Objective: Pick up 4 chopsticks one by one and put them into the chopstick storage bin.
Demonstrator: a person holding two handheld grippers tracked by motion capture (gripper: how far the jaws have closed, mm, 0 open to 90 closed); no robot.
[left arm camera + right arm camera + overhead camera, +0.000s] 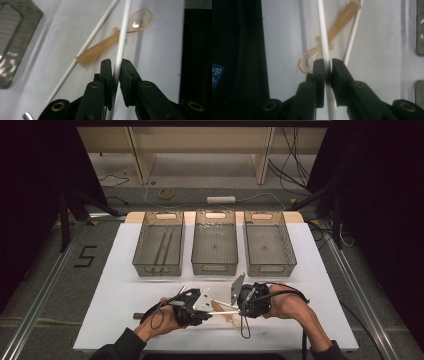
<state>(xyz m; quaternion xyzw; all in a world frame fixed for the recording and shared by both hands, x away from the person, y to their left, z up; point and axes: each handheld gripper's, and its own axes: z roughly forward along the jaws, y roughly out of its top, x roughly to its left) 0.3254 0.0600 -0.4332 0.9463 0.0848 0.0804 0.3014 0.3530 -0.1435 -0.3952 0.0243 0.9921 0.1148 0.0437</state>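
Observation:
A thin white stick runs between my two grippers, just above the white table. My left gripper is shut on one end of it. From the other side my right gripper pinches the same stick. In the high view the left gripper and the right gripper face each other near the front edge. A second white stick lies on the table under the held one. A clear amber plastic spoon lies across it, its bowl towards the right gripper.
Three grey mesh bins stand in a row behind the grippers: left, middle, right. The left bin holds some long thin items. A small brown object lies by the left forearm. Cables trail on the floor beyond the table.

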